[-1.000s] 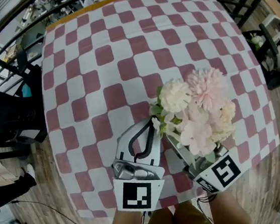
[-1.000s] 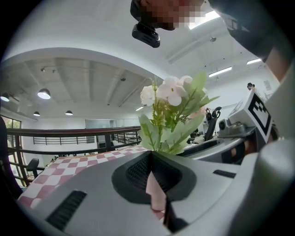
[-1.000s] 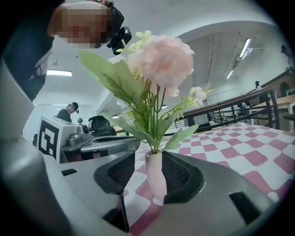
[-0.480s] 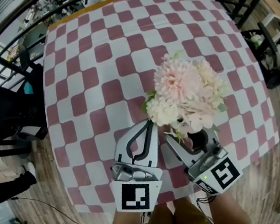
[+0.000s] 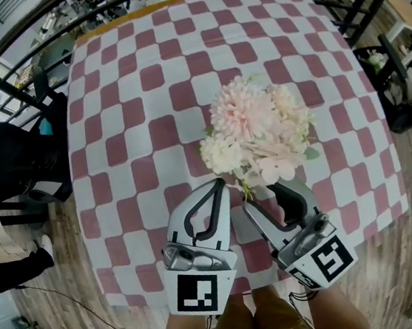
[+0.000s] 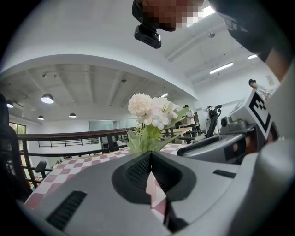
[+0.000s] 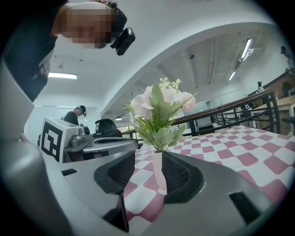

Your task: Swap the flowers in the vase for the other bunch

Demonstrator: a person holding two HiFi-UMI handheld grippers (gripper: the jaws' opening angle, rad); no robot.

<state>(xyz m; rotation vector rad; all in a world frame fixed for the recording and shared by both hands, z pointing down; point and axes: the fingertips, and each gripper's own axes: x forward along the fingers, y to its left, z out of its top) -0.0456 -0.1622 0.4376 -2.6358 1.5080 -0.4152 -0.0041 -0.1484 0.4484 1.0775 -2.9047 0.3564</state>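
A bunch of pale pink and white flowers (image 5: pixel 254 128) stands over the checked table, just beyond both grippers. In the right gripper view the flowers (image 7: pixel 159 108) rise from a slim white vase (image 7: pixel 158 173) that rests on the cloth. My right gripper (image 5: pixel 264 199) is open; the vase shows through the gap of the right gripper (image 7: pixel 148 159), close to one pad and past the tips. My left gripper (image 5: pixel 220 186) is shut on nothing, left of the stems. Over the left gripper (image 6: pixel 150 156) the same flowers (image 6: pixel 150 108) show. From the head the blooms hide the vase.
A red-and-white checked cloth covers the table (image 5: pixel 143 78), whose near edge lies just under the grippers. A dark railing (image 5: pixel 4 95) and chairs stand at the left, further furniture (image 5: pixel 393 48) at the right. A person (image 7: pixel 76 115) stands in the distance.
The flowers were right over the right gripper a second ago; they now stand farther out on the table, and the right gripper's fingers show bare. The left gripper has barely moved.
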